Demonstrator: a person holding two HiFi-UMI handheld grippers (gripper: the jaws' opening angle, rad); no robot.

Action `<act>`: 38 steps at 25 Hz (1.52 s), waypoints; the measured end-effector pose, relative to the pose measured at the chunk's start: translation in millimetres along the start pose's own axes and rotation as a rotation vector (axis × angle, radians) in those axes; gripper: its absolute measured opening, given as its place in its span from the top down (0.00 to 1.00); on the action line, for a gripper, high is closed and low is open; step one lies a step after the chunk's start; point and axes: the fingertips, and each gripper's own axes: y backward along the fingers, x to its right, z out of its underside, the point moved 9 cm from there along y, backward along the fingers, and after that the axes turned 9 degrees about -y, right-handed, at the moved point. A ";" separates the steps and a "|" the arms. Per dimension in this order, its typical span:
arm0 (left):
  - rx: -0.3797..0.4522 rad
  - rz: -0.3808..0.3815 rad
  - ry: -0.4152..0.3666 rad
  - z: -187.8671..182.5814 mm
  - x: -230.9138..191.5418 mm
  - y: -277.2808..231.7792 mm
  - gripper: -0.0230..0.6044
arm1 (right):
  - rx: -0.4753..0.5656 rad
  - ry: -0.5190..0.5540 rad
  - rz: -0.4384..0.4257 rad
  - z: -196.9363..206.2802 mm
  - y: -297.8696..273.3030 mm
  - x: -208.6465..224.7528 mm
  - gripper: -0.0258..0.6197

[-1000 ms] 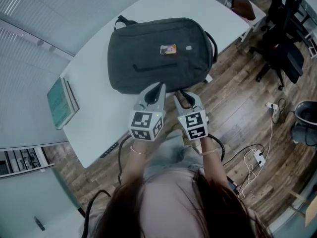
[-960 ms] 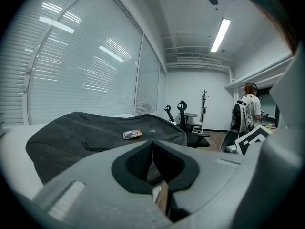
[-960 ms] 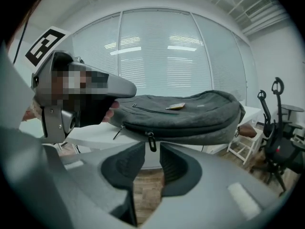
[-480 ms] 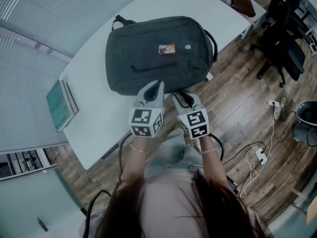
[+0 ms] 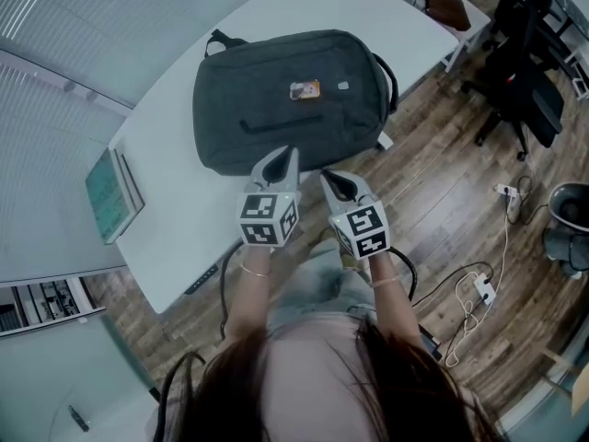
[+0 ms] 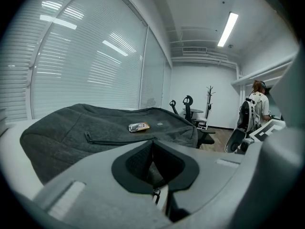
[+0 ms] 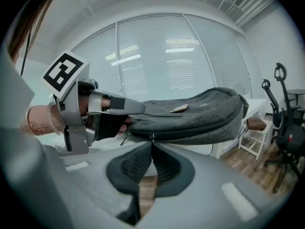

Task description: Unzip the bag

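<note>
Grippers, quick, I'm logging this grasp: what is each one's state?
Left gripper: closed on the bag's near edge.
Right gripper: jaws just closed on the zipper pull.

bag (image 5: 290,99): dark grey woven cloth, matt, slightly rough.
surface (image 5: 175,219): white, smooth, matt.
floor (image 5: 442,182): wood planks, faint sheen.
left tool (image 5: 285,157), right tool (image 5: 325,176): grey matt plastic.

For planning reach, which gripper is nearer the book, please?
Left. The left gripper grips the bag edge toward the book; the right gripper, jaws just closed on the zipper pull, sits farther away.
</note>
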 end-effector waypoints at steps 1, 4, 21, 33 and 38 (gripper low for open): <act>-0.006 -0.003 0.003 1.1 -0.1 -0.5 0.95 | 0.000 -0.005 -0.004 0.5 0.3 0.4 0.94; -0.032 -0.011 0.014 3.0 -0.9 -2.6 0.95 | -0.007 -0.007 -0.003 0.8 0.1 0.7 0.94; -0.081 -0.061 0.034 16.3 2.2 -8.5 0.95 | -0.037 0.051 0.035 1.1 8.6 0.7 0.95; -0.095 -0.076 0.027 16.1 3.9 -9.7 0.95 | -0.043 0.040 0.047 -0.3 15.0 6.3 0.95; -0.097 -0.080 0.026 15.8 4.9 -9.8 0.95 | -0.041 0.015 0.060 -0.2 18.0 11.3 0.95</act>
